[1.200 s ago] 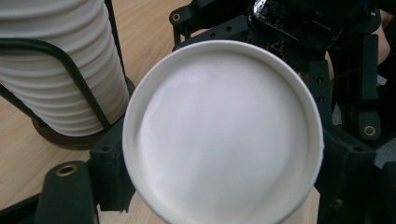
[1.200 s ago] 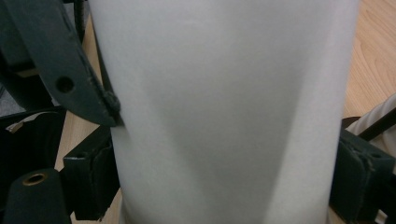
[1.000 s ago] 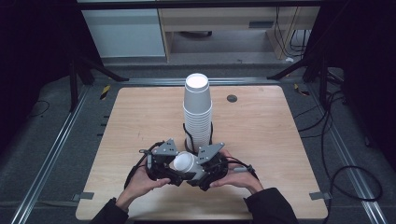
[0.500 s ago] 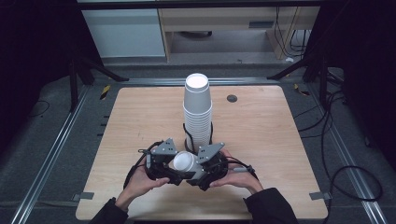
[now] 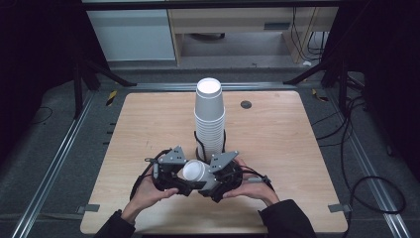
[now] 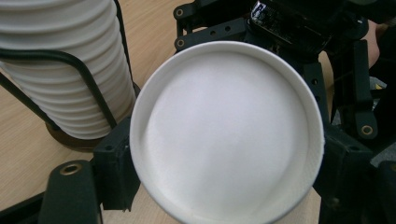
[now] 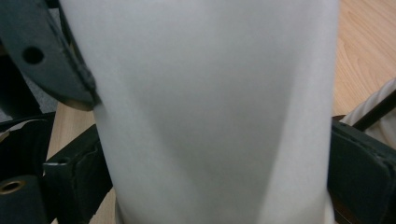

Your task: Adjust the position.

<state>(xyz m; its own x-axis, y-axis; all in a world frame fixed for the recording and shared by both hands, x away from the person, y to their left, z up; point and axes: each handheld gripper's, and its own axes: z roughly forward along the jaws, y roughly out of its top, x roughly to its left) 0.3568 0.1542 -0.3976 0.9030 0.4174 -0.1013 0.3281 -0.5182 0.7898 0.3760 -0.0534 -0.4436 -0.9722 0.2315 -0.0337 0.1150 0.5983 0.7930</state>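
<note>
White cup (image 5: 196,172) sits clamped between both hand-held grippers, left (image 5: 171,172) and right (image 5: 221,174), low centre over the wooden surface (image 5: 277,148); cup stack (image 5: 209,116) mid-frame, dark floor (image 5: 44,134) around.

1. My high view looks forward and down over the whole worktop (image 5: 277,148) from above.
2. My left hand-held gripper view sits very close, facing the single cup's (image 6: 226,135) open mouth.
3. My right hand-held gripper view presses against that cup's (image 7: 210,112) side wall; all three share it.

Left gripper (image 5: 184,179) and right gripper (image 5: 210,181) meet at table's 6 o'clock, jaws clamped, hands behind.
</note>
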